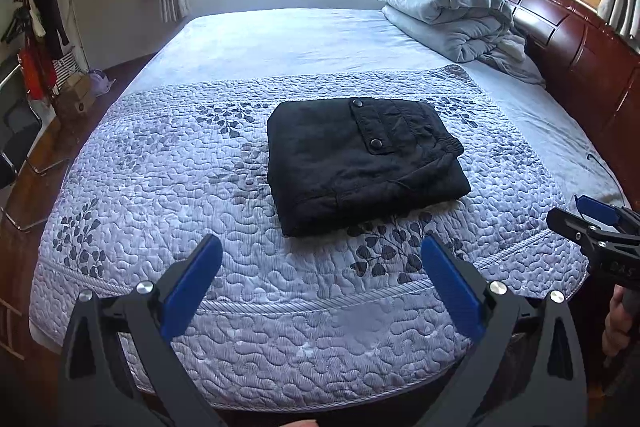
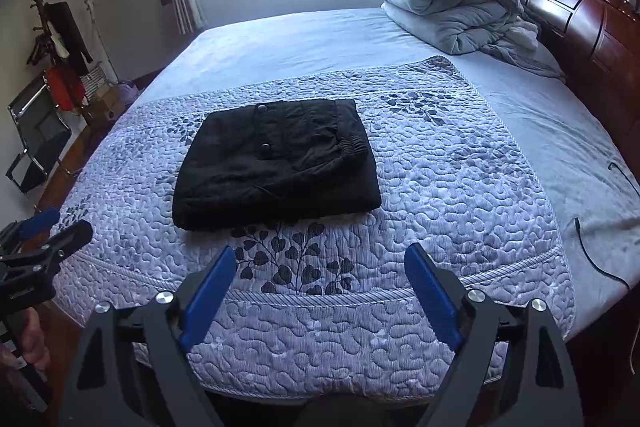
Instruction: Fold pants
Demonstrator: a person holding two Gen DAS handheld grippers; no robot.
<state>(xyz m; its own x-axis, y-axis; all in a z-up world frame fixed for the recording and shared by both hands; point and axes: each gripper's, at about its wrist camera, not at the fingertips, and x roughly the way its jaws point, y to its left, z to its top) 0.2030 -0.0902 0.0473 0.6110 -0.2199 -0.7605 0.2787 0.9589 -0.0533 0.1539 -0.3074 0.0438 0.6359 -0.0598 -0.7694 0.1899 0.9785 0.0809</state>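
Black pants (image 1: 366,163) folded compact, frame centre on quilt (image 1: 200,227) | left claw (image 1: 322,259) released | right claw (image 2: 318,263) released | task apparently done

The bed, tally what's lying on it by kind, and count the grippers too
Folded black pants: 1
Quilted floral coverlet: 1
Pile of grey bedding by the headboard: 1
Black cable on the sheet: 1
Grippers, both open and off the pants: 2, left gripper and right gripper
Total: 6
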